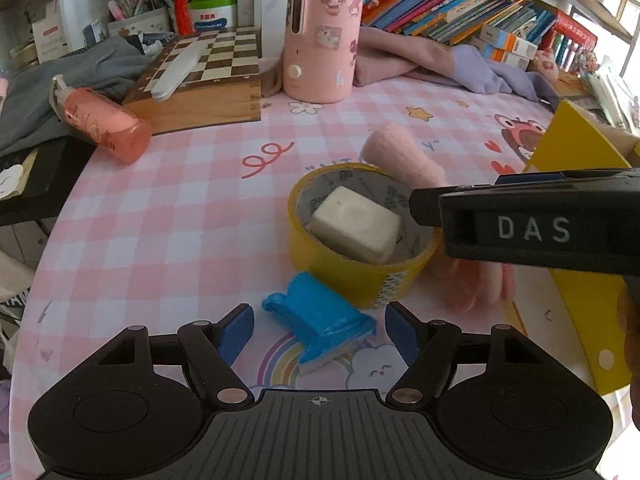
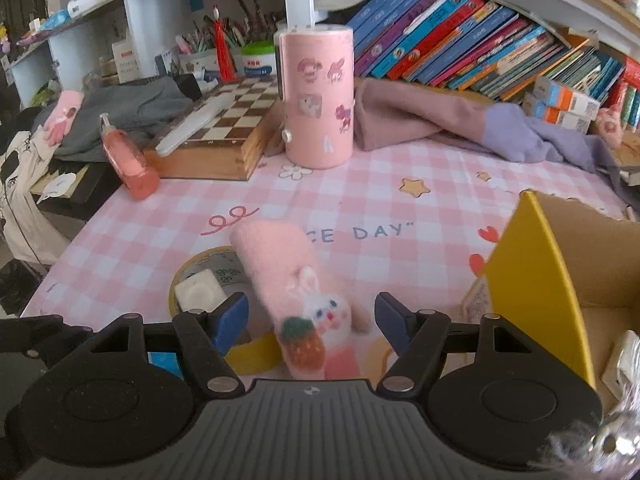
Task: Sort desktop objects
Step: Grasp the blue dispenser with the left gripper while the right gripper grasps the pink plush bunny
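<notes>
A blue-wrapped packet (image 1: 316,312) lies on the pink checked tablecloth (image 1: 160,220) between the fingers of my left gripper (image 1: 320,326), which is open, pads apart from it. Just beyond stands a yellow tape roll (image 1: 360,272) with a white block (image 1: 356,224) inside. My right gripper (image 1: 424,210) reaches in from the right over the roll's rim. In the right wrist view that gripper (image 2: 312,316) is open around a pink felt glove (image 2: 304,300) with a bunny and strawberry, not touching it. The tape roll (image 2: 188,270) and white block (image 2: 198,290) sit left of the glove.
An open yellow cardboard box (image 2: 536,280) stands at the right. At the back are a pink cylinder (image 1: 324,36), a wooden chessboard box (image 1: 200,80), a tipped pink bottle (image 1: 108,124), grey and purple clothes, and shelves of books.
</notes>
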Tool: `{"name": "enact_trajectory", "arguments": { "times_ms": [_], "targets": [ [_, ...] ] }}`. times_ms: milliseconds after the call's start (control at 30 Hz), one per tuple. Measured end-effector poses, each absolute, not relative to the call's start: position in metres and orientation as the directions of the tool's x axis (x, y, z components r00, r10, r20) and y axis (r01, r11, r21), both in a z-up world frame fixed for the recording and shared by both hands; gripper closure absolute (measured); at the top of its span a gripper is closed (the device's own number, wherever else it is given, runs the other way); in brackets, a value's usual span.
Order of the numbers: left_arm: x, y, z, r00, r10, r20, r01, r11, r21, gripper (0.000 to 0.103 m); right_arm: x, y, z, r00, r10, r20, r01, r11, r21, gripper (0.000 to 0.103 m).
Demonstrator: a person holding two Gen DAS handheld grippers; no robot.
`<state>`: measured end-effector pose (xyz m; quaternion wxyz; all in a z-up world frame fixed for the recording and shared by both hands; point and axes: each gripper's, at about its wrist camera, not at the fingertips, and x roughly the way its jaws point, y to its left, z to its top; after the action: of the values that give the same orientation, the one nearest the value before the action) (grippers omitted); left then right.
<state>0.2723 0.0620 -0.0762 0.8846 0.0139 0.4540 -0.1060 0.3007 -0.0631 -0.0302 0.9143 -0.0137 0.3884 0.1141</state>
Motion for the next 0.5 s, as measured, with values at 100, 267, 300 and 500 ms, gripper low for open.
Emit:
{"name": "enact_trajectory", "arguments": {
  "times_ms": [100, 267, 300, 500],
  "targets": [
    [0.274, 0.063, -0.077, 0.574, -0.167, -0.801, 0.195, 0.979, -0.064, 0.038, 0.309, -0.063, -0.036, 0.655, 0.196, -0.729, -0.206, 0.975, 0.076, 0.035],
    [0.272, 0.069, -0.075, 0.578, -0.178, -0.797, 0.199, 0.977, -0.074, 0.05, 0.314, -0.07, -0.04, 0.628, 0.232, -0.743, -0.205, 0.97, 0.129, 0.067],
    [0.271, 0.07, -0.075, 0.577, -0.182, -0.796, 0.2, 0.977, -0.078, 0.053, 0.313, -0.071, -0.04, 0.629, 0.243, -0.738, -0.212, 0.967, 0.138, 0.07],
    [0.264, 0.078, -0.068, 0.582, -0.197, -0.789, 0.188, 0.976, -0.105, 0.058, 0.304, -0.067, -0.032, 0.652, 0.268, -0.709, -0.25, 0.959, 0.133, 0.088]
  ]
}}
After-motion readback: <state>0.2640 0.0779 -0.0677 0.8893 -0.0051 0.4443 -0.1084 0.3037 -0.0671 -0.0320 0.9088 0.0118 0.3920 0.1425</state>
